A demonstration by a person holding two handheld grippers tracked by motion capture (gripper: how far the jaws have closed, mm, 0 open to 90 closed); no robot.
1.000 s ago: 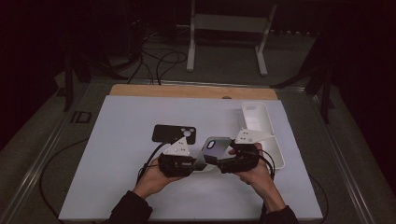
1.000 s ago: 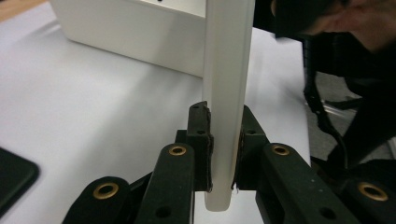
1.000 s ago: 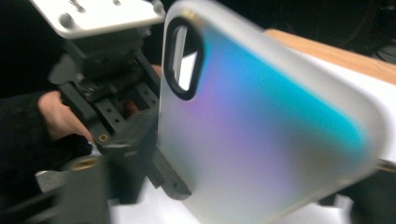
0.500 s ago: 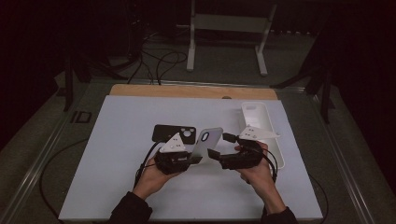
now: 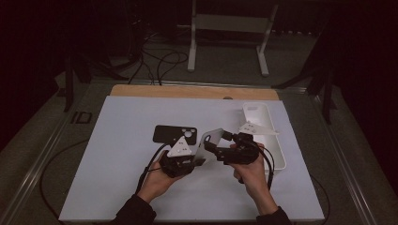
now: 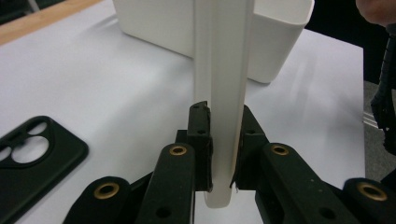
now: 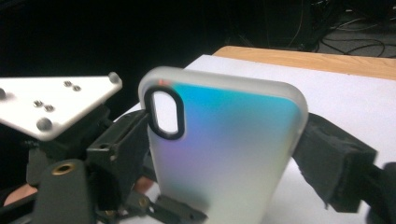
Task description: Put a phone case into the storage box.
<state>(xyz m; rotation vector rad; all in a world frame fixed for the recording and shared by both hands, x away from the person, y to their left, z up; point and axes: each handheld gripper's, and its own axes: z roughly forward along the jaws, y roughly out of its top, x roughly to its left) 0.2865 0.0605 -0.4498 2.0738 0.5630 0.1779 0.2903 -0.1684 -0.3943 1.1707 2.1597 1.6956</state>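
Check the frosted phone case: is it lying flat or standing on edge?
On edge, lifted. The frosted phone case stands upright, clamped by the left gripper; the black case lies flat on the table.

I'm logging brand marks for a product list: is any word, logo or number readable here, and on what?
None can be read.
Translucent iridescent phone case: no print shows.
Black phone case lying on the white table top: no mark shows.
White plastic bin: blank walls.
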